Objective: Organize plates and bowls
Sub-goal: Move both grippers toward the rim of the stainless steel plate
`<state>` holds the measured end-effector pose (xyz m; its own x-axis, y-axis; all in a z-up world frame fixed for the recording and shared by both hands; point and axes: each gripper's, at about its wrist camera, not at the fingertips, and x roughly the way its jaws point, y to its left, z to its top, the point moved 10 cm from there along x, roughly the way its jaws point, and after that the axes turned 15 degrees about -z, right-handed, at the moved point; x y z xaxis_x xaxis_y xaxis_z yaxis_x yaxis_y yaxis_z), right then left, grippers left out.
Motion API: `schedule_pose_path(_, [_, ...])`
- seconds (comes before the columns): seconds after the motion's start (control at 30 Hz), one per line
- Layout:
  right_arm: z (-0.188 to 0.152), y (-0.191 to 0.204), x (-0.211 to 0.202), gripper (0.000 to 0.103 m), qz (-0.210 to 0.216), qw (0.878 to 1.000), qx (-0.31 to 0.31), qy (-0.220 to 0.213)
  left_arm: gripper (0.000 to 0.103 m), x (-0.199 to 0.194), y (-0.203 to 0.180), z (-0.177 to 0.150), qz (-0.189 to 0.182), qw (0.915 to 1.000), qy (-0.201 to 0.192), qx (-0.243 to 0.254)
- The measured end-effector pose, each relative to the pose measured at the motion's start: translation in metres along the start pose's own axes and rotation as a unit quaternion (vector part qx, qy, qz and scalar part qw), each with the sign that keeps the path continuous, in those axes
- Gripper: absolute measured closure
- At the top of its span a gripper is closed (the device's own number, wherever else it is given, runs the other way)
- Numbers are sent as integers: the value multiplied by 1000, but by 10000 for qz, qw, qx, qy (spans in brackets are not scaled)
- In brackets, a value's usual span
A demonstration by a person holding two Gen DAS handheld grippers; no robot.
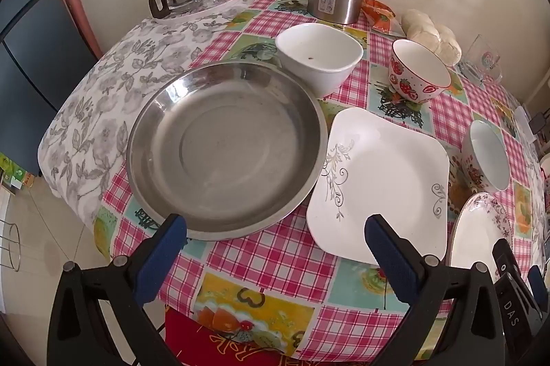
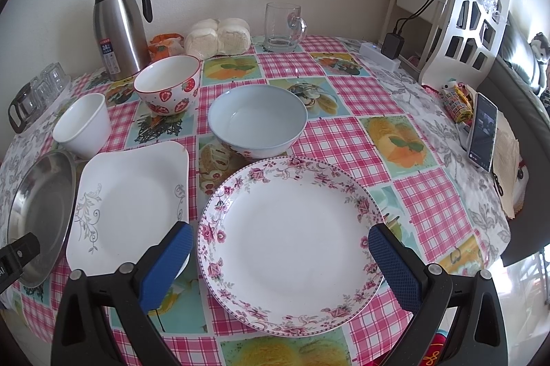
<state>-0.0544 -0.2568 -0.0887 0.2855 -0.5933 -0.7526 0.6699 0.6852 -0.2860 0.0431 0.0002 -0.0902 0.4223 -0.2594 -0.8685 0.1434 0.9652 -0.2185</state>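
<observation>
Both tools hang wide open and empty above a checked tablecloth (image 2: 343, 139). The left gripper (image 1: 275, 228) tilts steeply down, the steel pan (image 1: 223, 152) at its 11 o'clock and the square white plate (image 1: 381, 180), set corner-on, at 1 o'clock. The right gripper (image 2: 280, 238) straddles the floral round plate (image 2: 288, 242) without touching it. A pale blue bowl (image 2: 257, 121) sits at 12 o'clock, a strawberry bowl (image 2: 167, 84) and white cup-shaped bowl (image 2: 82, 125) toward 10.
</observation>
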Motion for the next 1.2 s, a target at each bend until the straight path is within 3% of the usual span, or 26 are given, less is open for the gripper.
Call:
schedule_pose_path(0.37, [-4,11,-2,0,3,9999,-105,4,0,1,15,0,-26,9999,40,-144])
schedule_pose_path(0.6, [-5,24,-7,0,37,9997,-233,-48,0,-2,32,12,-122,9984,-418,-348])
schedule_pose_path(0.73, [-7,38,-12,0,148,9994,-290,-74,0,-7,63,19,176,9966,-501,-628])
schedule_pose_path(0.93, [-9,88,-28,0,965,9940,-489,-142,0,-5,126,22,364,9852,-523,-1591])
schedule_pose_path(1.2, [-17,159,-51,0,1849,9780,-899,-357,0,4,181,25,580,9741,-799,-2033])
